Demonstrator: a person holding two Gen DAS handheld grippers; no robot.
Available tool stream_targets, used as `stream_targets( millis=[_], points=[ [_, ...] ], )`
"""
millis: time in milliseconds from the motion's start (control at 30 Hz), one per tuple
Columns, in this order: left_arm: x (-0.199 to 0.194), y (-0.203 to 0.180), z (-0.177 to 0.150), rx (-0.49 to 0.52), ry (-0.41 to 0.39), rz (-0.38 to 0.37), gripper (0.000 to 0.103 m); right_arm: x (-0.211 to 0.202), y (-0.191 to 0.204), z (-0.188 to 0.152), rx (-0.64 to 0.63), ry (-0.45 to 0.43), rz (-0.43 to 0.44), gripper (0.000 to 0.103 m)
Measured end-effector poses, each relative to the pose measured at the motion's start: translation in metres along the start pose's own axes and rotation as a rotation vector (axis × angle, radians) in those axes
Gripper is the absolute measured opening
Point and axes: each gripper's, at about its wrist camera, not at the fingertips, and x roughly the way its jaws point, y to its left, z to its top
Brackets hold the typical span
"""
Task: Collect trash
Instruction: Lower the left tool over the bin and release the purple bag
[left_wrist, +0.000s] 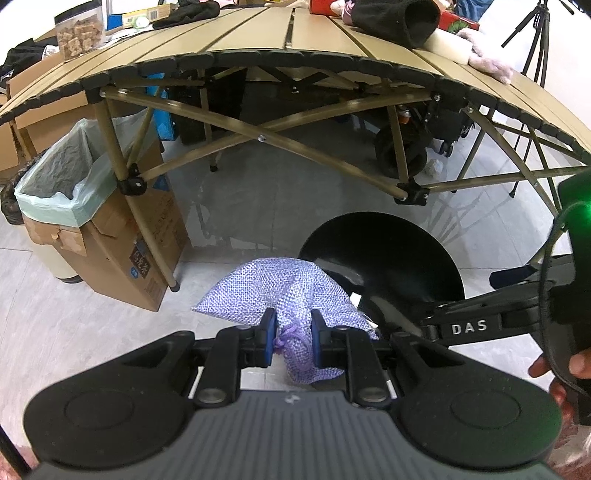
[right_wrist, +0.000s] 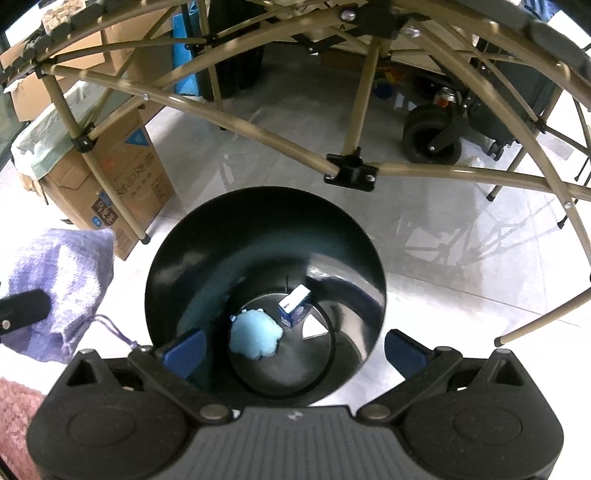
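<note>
From your left wrist view, your left claw (left_wrist: 291, 341) is clenched on a purple woven pouch (left_wrist: 280, 291), the blue pads pinching it at the gathered neck where the drawstring cinches it. The body of the pouch flops forward and to the left past the pads, held clear of the tiled floor (left_wrist: 236, 206). Just to the right and beyond it stands the black bin (left_wrist: 384, 254), its round mouth open. Your right claw reaches in from the right edge over the bin. Further off, the folding desk (left_wrist: 258, 33) spans the view, and a cardboard box (left_wrist: 122, 258) lined with a pale green bag sits at the far left.

From your right wrist view, your right claw (right_wrist: 293, 345) hangs released and empty directly above the bin (right_wrist: 173, 280). At the bottom lie a crumpled pale blue wad (right_wrist: 256, 338) and a small blue and white carton (right_wrist: 295, 310). The pouch (right_wrist: 62, 280) shows at the left, just outside the bin's rim, with its drawstring (right_wrist: 118, 332) trailing near.

The pouch looks light, soft and limp, so it will sag and swing rather than hold shape. The cinched neck is likely the surest place to hold, being bunched and thick; the loose weave elsewhere could slip through the pads. Carry it right until it hangs over the mouth before you let go, and mind the trailing cord catching the rim
</note>
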Motion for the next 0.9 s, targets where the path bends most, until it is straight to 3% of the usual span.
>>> stream_targets(
  millis=[900],
  points=[
    [0.017, -0.06, 0.011, 0.087, 0.033, -0.063, 0.019, -0.057, -0.067, -0.035, 0.151, -0.049, -0.042, 0.103]
  ],
)
